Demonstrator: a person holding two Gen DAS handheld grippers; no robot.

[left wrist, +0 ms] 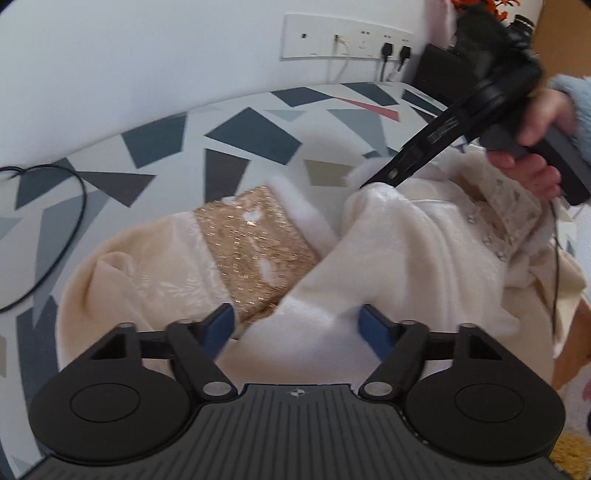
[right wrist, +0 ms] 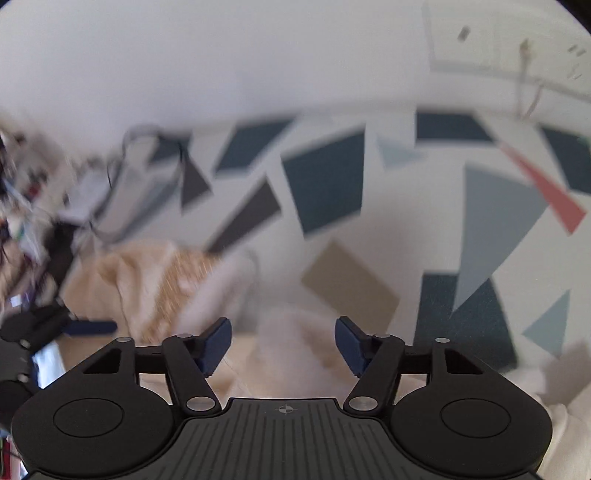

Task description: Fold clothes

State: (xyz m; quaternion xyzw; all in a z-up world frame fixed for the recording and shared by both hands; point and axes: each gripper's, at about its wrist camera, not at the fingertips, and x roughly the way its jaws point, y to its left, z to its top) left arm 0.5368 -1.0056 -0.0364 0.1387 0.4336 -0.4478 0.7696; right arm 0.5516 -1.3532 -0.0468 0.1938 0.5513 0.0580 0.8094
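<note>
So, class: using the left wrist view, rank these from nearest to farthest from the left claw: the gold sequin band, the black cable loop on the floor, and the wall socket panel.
1. Gold sequin band: just ahead of the left claw, slightly left, on the cream garment.
2. Black cable loop: far left, on the patterned floor.
3. Wall socket panel: top, on the wall.

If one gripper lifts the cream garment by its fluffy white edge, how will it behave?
Probably floppy: the cream garment lies in soft rumpled folds. The gold sequin band may hang heavier and drag that side down. The fluffy white edge looks thick, so it may slip from a shallow pinch.
</note>
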